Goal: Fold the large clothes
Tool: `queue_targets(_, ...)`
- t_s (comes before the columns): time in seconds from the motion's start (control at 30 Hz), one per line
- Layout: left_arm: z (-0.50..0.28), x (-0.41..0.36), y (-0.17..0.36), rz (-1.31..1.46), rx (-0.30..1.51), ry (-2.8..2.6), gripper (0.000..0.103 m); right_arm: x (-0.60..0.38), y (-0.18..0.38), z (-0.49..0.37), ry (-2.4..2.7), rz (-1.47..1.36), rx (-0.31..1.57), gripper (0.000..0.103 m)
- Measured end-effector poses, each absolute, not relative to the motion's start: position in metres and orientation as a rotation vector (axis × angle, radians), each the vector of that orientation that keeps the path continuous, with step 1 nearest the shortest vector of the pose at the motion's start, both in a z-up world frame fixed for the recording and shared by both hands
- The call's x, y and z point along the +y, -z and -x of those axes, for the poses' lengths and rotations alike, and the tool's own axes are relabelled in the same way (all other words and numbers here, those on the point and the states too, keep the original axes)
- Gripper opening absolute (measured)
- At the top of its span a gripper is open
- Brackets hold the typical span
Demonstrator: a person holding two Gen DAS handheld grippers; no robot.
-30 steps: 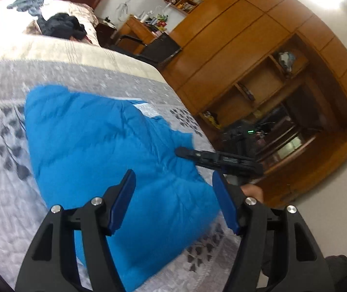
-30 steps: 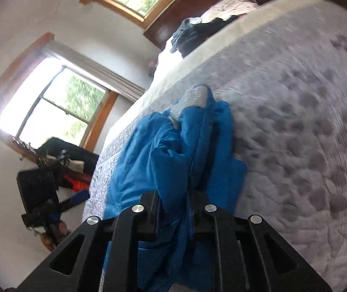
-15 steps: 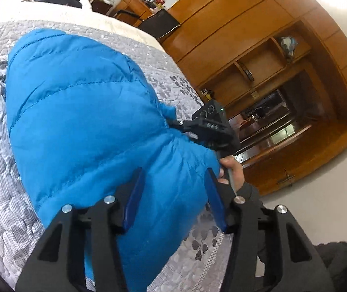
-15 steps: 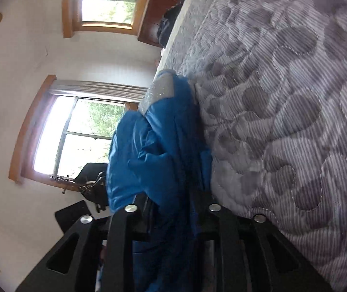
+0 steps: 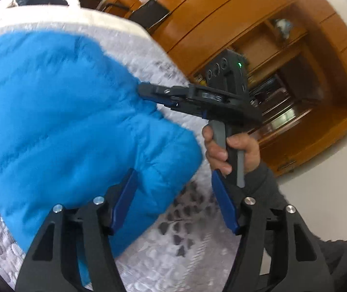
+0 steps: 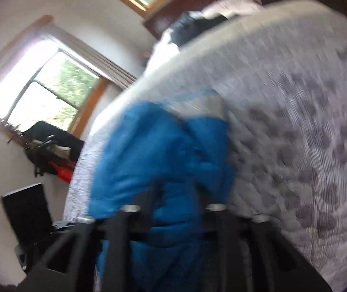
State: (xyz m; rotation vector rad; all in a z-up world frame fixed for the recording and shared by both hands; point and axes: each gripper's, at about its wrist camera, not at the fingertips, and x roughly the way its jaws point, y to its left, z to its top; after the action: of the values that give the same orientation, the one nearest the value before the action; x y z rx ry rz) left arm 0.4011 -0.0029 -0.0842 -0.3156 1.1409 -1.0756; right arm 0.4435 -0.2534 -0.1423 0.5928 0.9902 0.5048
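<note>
Blue puffer jacket (image 5: pixel 59 112) lies on the quilted bed (image 5: pixel 185 243), long axis running 7 to 1 o'clock from your left gripper (image 5: pixel 173 202). That one's spread wide, empty, jacket hem at 10 o'clock. Your right gripper (image 5: pixel 149 92) is clamped on the jacket's right edge; its own view is blurred, probably bunched fabric.

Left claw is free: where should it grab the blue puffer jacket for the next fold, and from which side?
Probably the near corner of the blue puffer jacket, at the hem edge just ahead of the open left claw. Come in low from the bed's foot edge: that edge overhangs the quilted bedspread as a thick, pinchable lip, while the right claw holds the far side.
</note>
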Motion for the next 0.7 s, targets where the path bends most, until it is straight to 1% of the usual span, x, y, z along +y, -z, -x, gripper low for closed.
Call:
queue_targets(0.03, -0.402, -0.003, 0.088, 0.318, 1.145, 1.073, 0.053, -0.259, 0.154, -0.440, -0.505, -0.614, 1.001, 0.000)
queue_targets(0.1, -0.402, -0.005, 0.095, 0.279, 1.150, 1.054, 0.043, -0.265, 0.174, -0.439, -0.523, -0.681, 1.006, 0.000)
queue_targets(0.17, -0.404, -0.007, 0.093, 0.279, 1.162, 1.042, 0.042, -0.269, 0.178, -0.437, -0.527, -0.709, 0.998, 0.000)
queue_targets(0.2, -0.404, -0.004, 0.087, 0.288, 1.163, 1.040, 0.046, -0.270, 0.169, -0.432, -0.510, -0.682, 0.984, 0.000)
queue_targets(0.23, -0.404, 0.003, 0.074, 0.300, 1.137, 1.043, 0.051, -0.270, 0.149, -0.420, -0.487, -0.637, 0.938, 0.006)
queue_targets(0.27, -0.402, 0.009, 0.065, 0.311, 1.107, 1.048, 0.059, -0.270, 0.126, -0.404, -0.486, -0.595, 0.879, 0.007)
queue_targets(0.3, -0.399, 0.017, 0.057, 0.327, 1.084, 1.063, 0.062, -0.269, 0.107, -0.387, -0.515, -0.582, 0.826, 0.007)
queue_targets(0.37, -0.391, 0.031, 0.049, 0.360, 1.063, 1.099, 0.064, -0.259, 0.085, -0.359, -0.588, -0.547, 0.780, 0.011)
queue_targets(0.4, -0.387, 0.035, 0.053, 0.354, 1.066, 1.097, 0.064, -0.247, 0.079, -0.344, -0.618, -0.490, 0.780, 0.011)
queue_targets(0.47, -0.385, 0.039, 0.067, 0.357, 1.092, 1.073, 0.064, -0.232, 0.089, -0.333, -0.638, -0.439, 0.825, 0.011)
queue_targets(0.5, -0.386, 0.040, 0.077, 0.373, 1.110, 1.054, 0.063, -0.226, 0.099, -0.331, -0.622, -0.414, 0.845, 0.009)
queue_targets(0.53, -0.389, 0.043, 0.089, 0.399, 1.127, 1.046, 0.060, -0.225, 0.108, -0.333, -0.601, -0.394, 0.862, 0.002)
queue_targets(0.57, -0.391, 0.044, 0.098, 0.420, 1.136, 1.046, 0.055, -0.226, 0.119, -0.334, -0.578, -0.395, 0.889, 0.000)
queue_targets(0.6, -0.392, 0.045, 0.103, 0.432, 1.142, 1.042, 0.049, -0.228, 0.131, -0.335, -0.562, -0.415, 0.911, 0.000)
queue_targets(0.63, -0.392, 0.047, 0.108, 0.437, 1.145, 1.043, 0.047, -0.230, 0.142, -0.332, -0.553, -0.422, 0.926, 0.000)
queue_targets(0.7, -0.393, 0.051, 0.117, 0.427, 1.153, 1.044, 0.039, -0.228, 0.159, -0.334, -0.542, -0.412, 0.948, 0.000)
